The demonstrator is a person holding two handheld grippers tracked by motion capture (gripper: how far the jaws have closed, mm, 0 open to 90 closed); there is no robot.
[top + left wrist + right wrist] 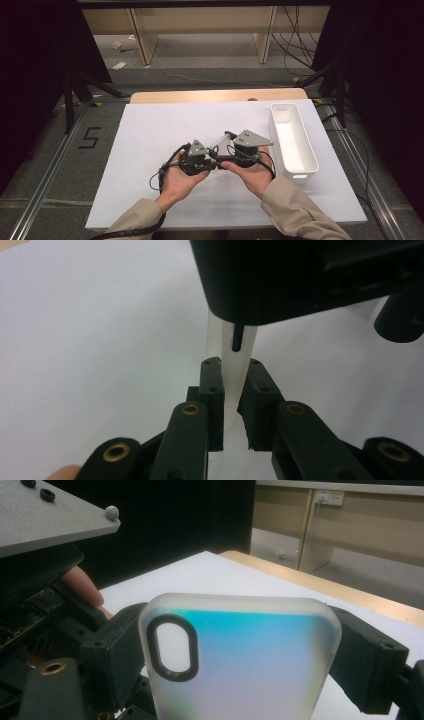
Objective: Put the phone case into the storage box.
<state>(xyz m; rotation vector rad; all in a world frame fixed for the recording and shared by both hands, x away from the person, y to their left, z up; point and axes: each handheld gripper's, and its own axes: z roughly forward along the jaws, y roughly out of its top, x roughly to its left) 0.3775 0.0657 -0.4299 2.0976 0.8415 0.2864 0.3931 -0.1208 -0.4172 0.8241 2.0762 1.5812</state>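
Frosted phone case (pixel 240 660), iridescent, upright, perhaps mid-air

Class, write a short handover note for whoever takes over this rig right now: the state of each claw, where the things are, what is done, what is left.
Left claw: shut across the thin edge of the phone case, gripping it.
Right claw: its pads sit on the two sides of the same case, across its width.
Phone case: translucent, iridescent back, oval camera cut-out; held above the white board in front of the person, between both claws.
White bin: stands on the board to the right of the hands, nothing visible inside.
Done: case is lifted and in both claws.
Left: probably let one claw go, then place the case in the bin.
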